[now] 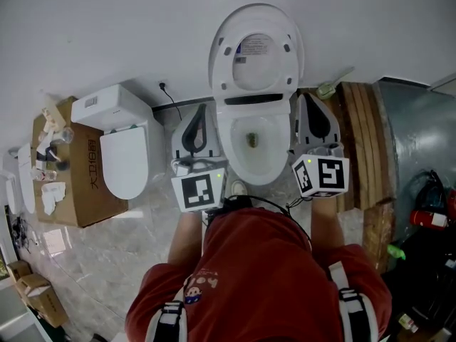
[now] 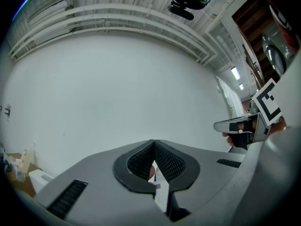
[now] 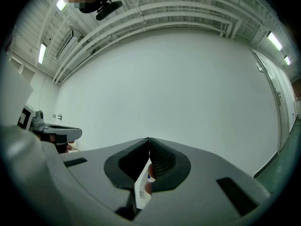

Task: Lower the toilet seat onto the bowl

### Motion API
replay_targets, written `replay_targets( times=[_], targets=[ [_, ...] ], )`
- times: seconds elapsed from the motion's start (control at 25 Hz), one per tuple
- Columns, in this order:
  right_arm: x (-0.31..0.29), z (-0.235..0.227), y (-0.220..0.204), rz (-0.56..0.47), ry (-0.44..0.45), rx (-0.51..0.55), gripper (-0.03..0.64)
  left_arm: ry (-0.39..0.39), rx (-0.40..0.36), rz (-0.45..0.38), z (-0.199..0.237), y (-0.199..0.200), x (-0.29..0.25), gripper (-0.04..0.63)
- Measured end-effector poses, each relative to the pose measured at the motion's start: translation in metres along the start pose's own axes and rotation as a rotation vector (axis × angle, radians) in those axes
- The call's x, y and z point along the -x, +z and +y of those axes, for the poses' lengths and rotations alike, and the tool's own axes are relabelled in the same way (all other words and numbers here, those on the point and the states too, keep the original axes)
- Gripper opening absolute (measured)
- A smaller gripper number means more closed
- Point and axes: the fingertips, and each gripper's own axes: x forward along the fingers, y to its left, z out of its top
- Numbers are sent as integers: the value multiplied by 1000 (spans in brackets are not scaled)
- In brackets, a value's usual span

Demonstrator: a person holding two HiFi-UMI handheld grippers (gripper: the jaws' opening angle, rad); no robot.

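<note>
- My left gripper (image 1: 200, 114) sits just off the left side of the bowl (image 1: 233, 142). Its marker cube (image 1: 199, 189) faces up at the head camera, and my forearm (image 1: 188, 224) runs back from it to the red shirt (image 1: 256, 276).
- In its own view the left gripper (image 2: 154, 141) has both jaws pressed together at the tips, with nothing clamped. Only a narrow slot stays open lower down between the ribbed pads (image 2: 170, 163).
- That view looks up at the bare white wall (image 2: 117, 88) and the ceiling beams, so this gripper is pitched upward toward the wall.
- My right gripper (image 1: 308, 100) mirrors it, just off the bowl's right side, cube (image 1: 321, 174) on top and forearm (image 1: 324, 209) behind.
- In its own view the right gripper (image 3: 149, 139) is likewise closed tip to tip and empty. It is also tilted up at the wall.
- Each gripper shows at the edge of the other's view, so they are about level and well apart.
- The toilet seat (image 1: 218, 64) stands raised ahead of and between the two grippers, leaning back toward the wall. Neither gripper touches it.
- The bowl lies open between the grippers, slightly nearer to me than the seat.
- Further out from the left gripper, a second toilet (image 1: 125, 155) stands beside a cardboard box (image 1: 80, 191).
- Beyond the right gripper, wooden planks (image 1: 360, 141) lean by the wall.
</note>
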Motion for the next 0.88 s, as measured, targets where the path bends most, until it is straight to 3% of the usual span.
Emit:
replay_targets(
  times=[0.4,0.88],
  targets=[
    [-18,-5,-2,7,-45,21,12,-48,9,-17,5,-1,-28,12],
    [-69,-31,-18,13,23,25,12,5,9,14,-2,-15,-73,12]
  ],
)
